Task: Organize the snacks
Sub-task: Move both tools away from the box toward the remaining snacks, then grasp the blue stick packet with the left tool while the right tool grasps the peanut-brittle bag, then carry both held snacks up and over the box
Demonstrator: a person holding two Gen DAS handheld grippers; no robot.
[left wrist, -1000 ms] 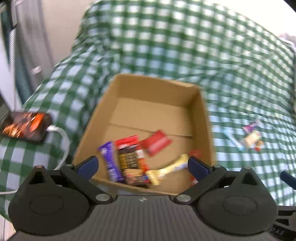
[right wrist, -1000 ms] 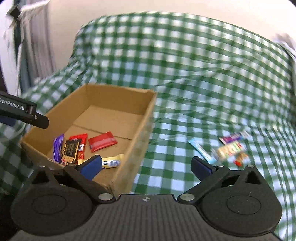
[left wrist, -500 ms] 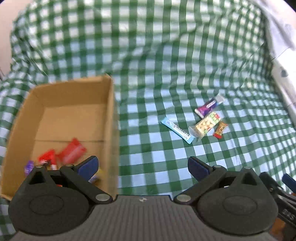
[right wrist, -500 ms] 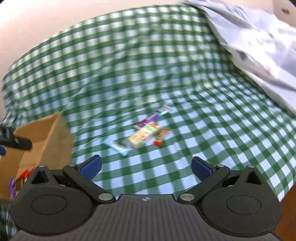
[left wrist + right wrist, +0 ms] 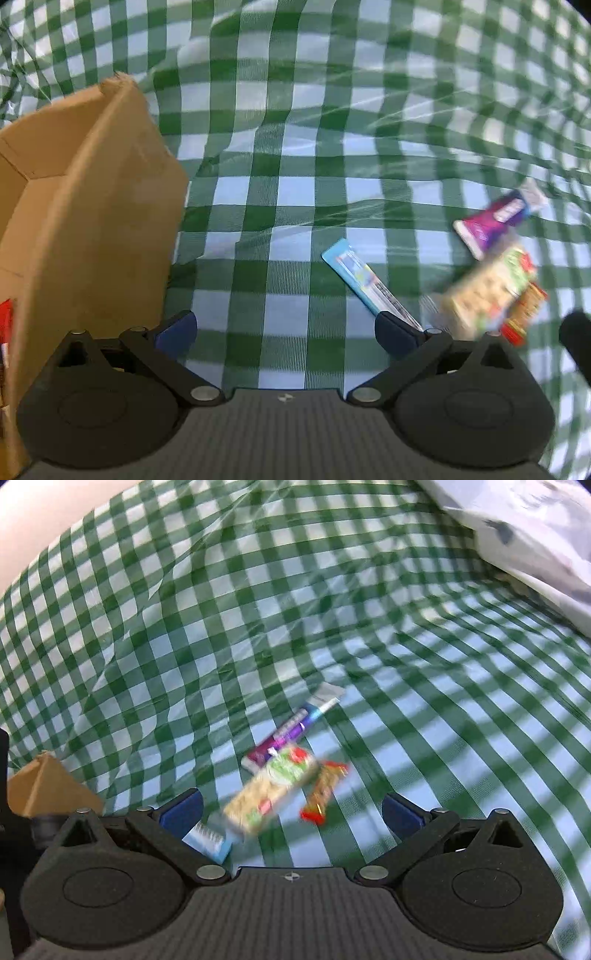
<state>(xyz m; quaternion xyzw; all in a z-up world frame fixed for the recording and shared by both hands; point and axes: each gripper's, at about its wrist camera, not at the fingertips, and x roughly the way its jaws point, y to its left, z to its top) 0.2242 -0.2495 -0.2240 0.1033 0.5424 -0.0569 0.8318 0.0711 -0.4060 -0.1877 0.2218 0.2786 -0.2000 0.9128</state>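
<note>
Several wrapped snacks lie on the green checked cloth [image 5: 288,177]: a light blue bar [image 5: 364,284], a purple bar [image 5: 498,218], a beige and green cracker pack [image 5: 487,291] and a small red-orange bar [image 5: 524,314]. My left gripper [image 5: 284,330] is open, its right fingertip beside the blue bar's near end. In the right wrist view the cracker pack [image 5: 271,794], purple bar [image 5: 291,729] and red-orange bar [image 5: 325,792] lie just ahead of my open right gripper [image 5: 291,812]; the blue bar [image 5: 208,840] is by its left finger. The cardboard box [image 5: 85,221] stands left.
The box's tall right wall rises close to my left gripper's left finger, and a red wrapper [image 5: 5,321] shows inside. A box corner [image 5: 44,786] appears at the right wrist view's left edge. A pale printed fabric [image 5: 535,535] lies at the far right.
Both grippers have swung right, away from the box, and moved in close over the loose snacks. Both stay open.
</note>
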